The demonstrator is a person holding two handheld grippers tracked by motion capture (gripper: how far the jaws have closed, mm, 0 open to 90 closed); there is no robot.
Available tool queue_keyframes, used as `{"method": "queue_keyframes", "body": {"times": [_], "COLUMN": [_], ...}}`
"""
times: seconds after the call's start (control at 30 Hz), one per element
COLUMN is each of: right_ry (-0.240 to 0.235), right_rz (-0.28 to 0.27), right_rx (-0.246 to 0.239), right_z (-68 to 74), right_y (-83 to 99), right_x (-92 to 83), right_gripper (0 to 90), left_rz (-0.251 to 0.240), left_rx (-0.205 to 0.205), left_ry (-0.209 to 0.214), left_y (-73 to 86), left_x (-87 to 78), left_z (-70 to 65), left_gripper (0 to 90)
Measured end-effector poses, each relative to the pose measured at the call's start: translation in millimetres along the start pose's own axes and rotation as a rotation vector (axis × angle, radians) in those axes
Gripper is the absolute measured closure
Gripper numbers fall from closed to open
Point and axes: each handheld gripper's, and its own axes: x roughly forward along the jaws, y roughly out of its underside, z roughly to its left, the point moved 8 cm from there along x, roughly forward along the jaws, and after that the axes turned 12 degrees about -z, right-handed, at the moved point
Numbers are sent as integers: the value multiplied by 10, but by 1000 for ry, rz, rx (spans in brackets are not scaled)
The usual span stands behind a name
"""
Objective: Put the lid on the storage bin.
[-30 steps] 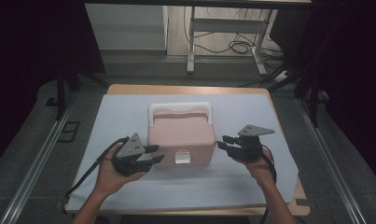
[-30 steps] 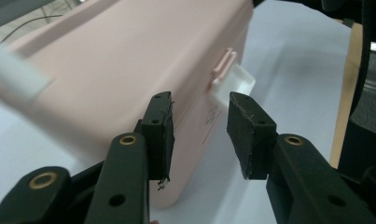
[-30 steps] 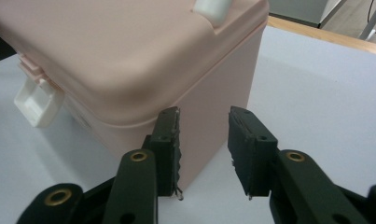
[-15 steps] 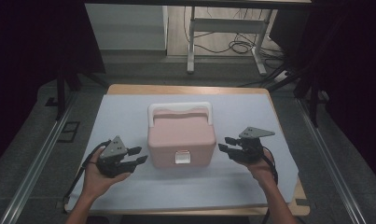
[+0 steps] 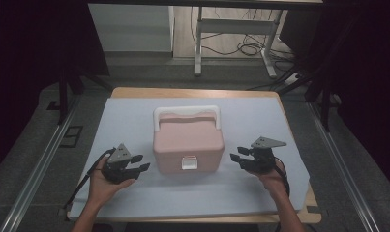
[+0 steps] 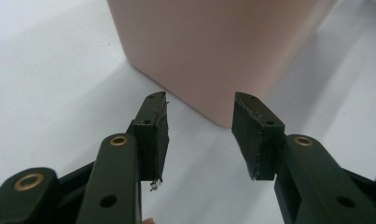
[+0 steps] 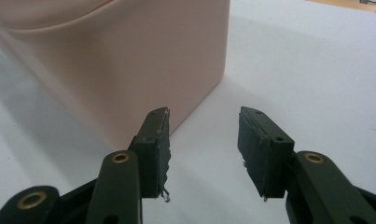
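Observation:
A pink lidded box with a white handle and a white front latch stands mid-table on the pale sheet. My left gripper sits low to its left, a short gap away, pointing at the box's corner. Its jaws have just been opening and stand open, nothing between them. My right gripper rests to the box's right, facing its side. Its jaws have also just been opening and are open and empty.
The pale sheet covers a wooden table. Floor rails run along both sides. A metal desk frame with cables stands beyond the far edge.
My left gripper has pulled away from the box's left side, moving left and down toward the sheet. The right gripper has sunk slightly. Both pairs of jaws stand wider.

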Motion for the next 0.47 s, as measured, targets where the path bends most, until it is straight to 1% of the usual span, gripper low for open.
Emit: {"method": "queue_keyframes", "body": {"times": [0.1, 0.2, 0.3, 0.47], "right_ry": [0, 2, 4, 11], "right_rz": [-2, 0, -14, -15], "right_rx": [0, -7, -5, -3], "right_z": [-7, -17, -20, -20], "right_y": [15, 15, -12, 3], "right_x": [9, 16, 7, -1], "right_gripper": [535, 530, 525, 507], "left_rz": [-2, -4, -9, -8], "left_rx": [-9, -6, -13, -13], "left_ry": [0, -1, -3, -2], "left_y": [-2, -11, -17, -5], "left_x": [9, 8, 5, 29], "left_z": [-1, 5, 6, 8], "left_gripper": [557, 553, 545, 532]}}
